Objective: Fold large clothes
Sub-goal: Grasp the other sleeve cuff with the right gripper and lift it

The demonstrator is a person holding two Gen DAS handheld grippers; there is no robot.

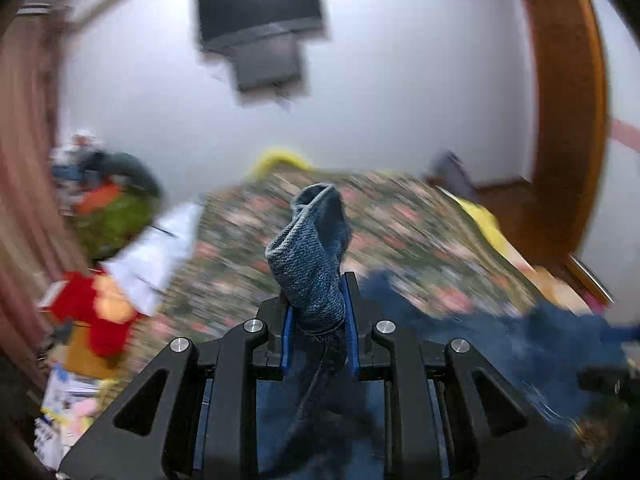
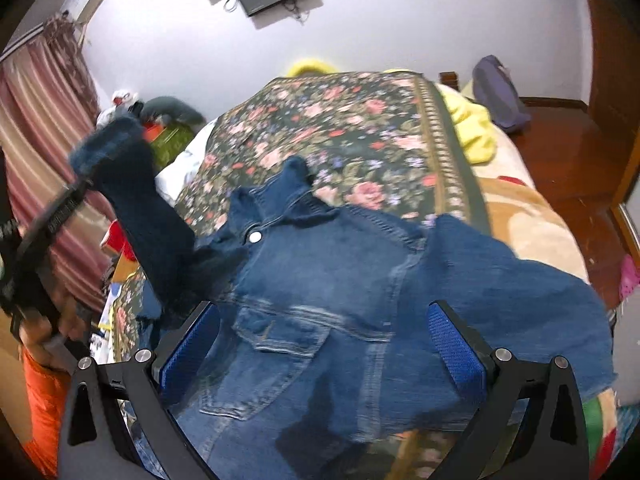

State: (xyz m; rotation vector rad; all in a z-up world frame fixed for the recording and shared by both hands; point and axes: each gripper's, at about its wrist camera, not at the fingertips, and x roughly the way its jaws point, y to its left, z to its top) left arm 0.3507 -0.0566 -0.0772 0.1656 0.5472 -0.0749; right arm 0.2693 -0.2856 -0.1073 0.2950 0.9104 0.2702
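Denim jacket lies front-up on the floral bedspread, collar at 12 o'clock. Left gripper is clamped on the sleeve, lifted at 9 o'clock. Right gripper gapes wide, empty, over the chest. Step looks like sleeve fold-in; next: lay it across the front, flat.

Left wrist view: low over the bed, facing along it to the far wall and wall-mounted TV; blurred. Right wrist view: tilted down, close above the denim jacket at the bed's near edge. Shared: bed, TV, curtain.
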